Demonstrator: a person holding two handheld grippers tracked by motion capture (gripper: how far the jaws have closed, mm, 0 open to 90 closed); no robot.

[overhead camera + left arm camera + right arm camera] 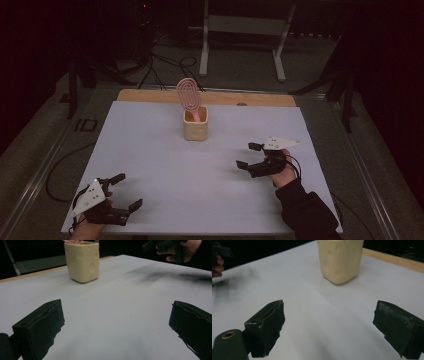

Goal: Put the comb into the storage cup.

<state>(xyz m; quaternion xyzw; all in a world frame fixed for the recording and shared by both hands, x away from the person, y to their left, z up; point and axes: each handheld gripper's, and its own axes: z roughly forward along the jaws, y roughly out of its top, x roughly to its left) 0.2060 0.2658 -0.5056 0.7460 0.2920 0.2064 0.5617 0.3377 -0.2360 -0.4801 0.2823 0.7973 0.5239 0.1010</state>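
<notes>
The cream holder (195, 129) stands between left gripper (122, 191) and right gripper (248, 155), both spread wide, empty.

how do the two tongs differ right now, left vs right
The left black two-jaw tongs sit at the near left corner of the white table sheet, far from the cream square cup; the right black two-jaw tongs sit farther up the sheet, closer to that cup. The left tongs point right and away from the person; the right tongs point left. Both are open, hold nothing and aim toward the cup with its pink slotted spatula.
</notes>
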